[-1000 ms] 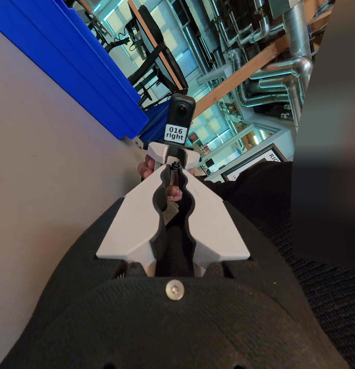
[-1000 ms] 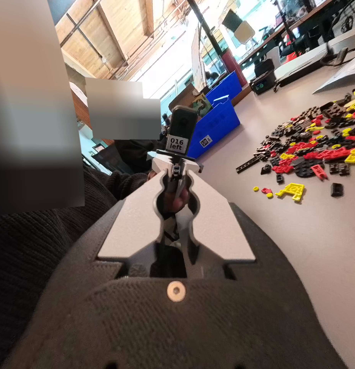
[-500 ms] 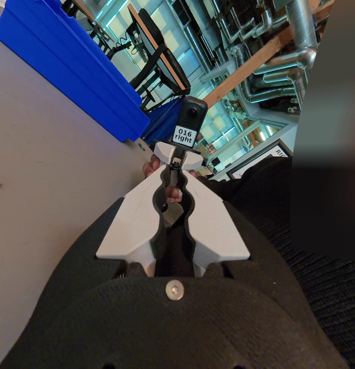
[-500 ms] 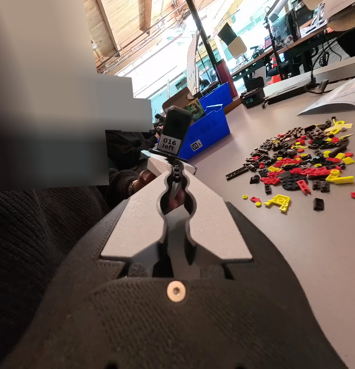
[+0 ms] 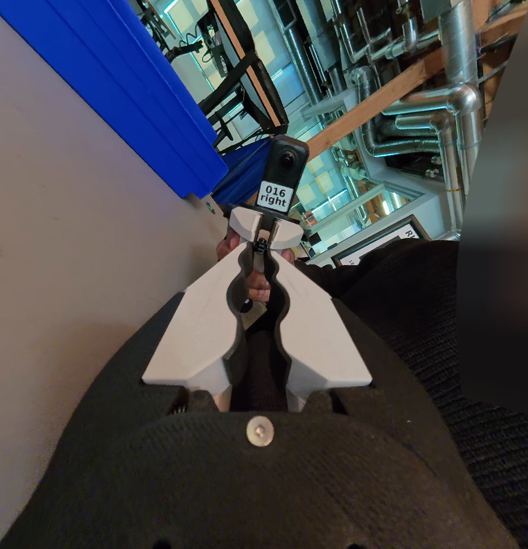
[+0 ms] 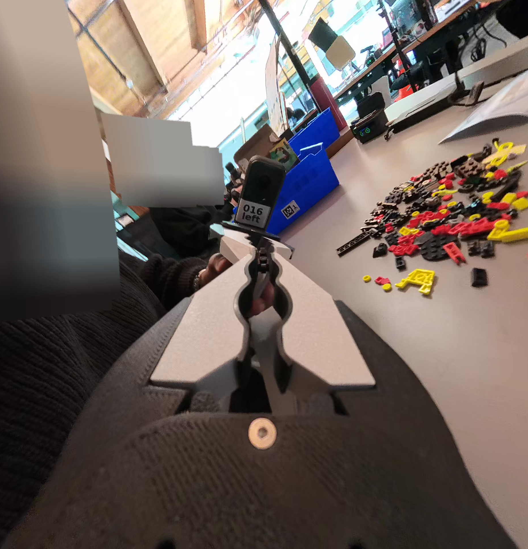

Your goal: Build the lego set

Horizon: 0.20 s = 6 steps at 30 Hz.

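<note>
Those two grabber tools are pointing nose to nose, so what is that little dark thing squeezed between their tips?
A small black lego piece sits between the left gripper and right gripper, pinched at both tips. Both wrist views show it.

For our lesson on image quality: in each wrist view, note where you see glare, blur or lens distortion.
Right wrist view: the windows behind are blown out to white, and the lego pile looks slightly soft. Left wrist view: evenly lit and sharper, with crisp pipes; the wide lens tilts the table and blue bin steeply.
</note>
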### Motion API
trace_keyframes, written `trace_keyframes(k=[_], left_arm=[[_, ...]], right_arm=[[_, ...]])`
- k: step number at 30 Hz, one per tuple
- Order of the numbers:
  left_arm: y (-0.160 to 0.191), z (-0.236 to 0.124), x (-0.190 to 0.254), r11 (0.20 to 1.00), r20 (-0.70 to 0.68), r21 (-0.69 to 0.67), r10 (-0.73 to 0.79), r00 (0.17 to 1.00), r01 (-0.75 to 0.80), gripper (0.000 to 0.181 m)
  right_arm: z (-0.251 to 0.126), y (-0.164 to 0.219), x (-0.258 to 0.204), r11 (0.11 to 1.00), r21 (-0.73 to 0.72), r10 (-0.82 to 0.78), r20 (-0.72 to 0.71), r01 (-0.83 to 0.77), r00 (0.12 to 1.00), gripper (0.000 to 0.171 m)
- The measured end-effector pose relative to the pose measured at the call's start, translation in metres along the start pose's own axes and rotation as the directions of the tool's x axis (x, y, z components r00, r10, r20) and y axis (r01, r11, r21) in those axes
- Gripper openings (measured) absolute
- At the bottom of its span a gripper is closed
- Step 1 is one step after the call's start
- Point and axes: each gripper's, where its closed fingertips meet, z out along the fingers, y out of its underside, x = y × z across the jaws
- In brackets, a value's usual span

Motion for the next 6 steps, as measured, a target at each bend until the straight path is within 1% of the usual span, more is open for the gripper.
trace_keyframes(k=[6], left_arm=[[0.0001, 0.0007, -0.0014, 0.999, -0.010, 0.003, -0.043, 0.999, 0.043, 0.007]], right_arm=[[-0.0005, -0.0019, 0.0038, 0.999, 0.027, 0.043, 0.003, -0.043, 0.999, 0.004]])
